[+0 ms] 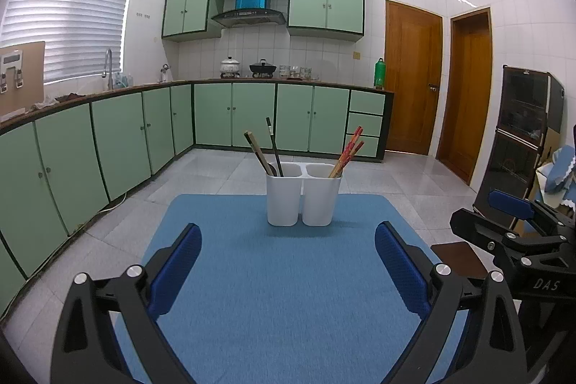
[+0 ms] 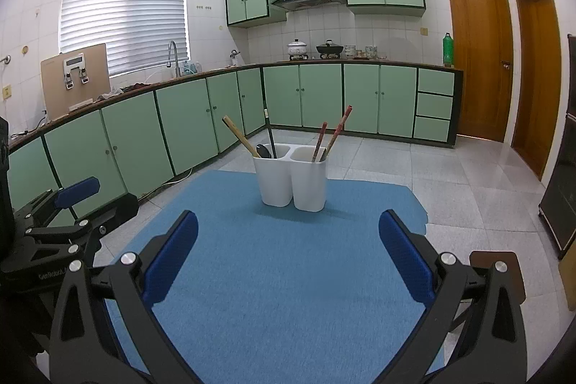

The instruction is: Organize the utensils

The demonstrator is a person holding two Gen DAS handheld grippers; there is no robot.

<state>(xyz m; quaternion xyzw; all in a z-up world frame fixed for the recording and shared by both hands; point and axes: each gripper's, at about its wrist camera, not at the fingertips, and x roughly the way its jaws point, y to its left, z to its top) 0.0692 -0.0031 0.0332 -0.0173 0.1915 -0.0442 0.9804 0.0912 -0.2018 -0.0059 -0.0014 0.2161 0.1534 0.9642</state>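
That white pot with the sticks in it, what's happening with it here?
Nothing is being held right now. The left gripper and right gripper are both open, hovering over the blue mat. The white two-compartment holder stands upright at the mat's far end. Its left compartment holds dark and wooden-handled utensils; the right holds red patterned chopsticks. The mat itself has no loose utensils on it.

Inside the white holder (image 1: 303, 195), the lower ends of my red chopsticks (image 1: 348, 152) and the dark utensils (image 1: 274, 148) are hidden by its walls. Beyond the holder, the counter's small jars (image 2: 363, 52) are too small to identify. My right gripper (image 1: 518, 225) is cut off by the left-wrist view's edge.
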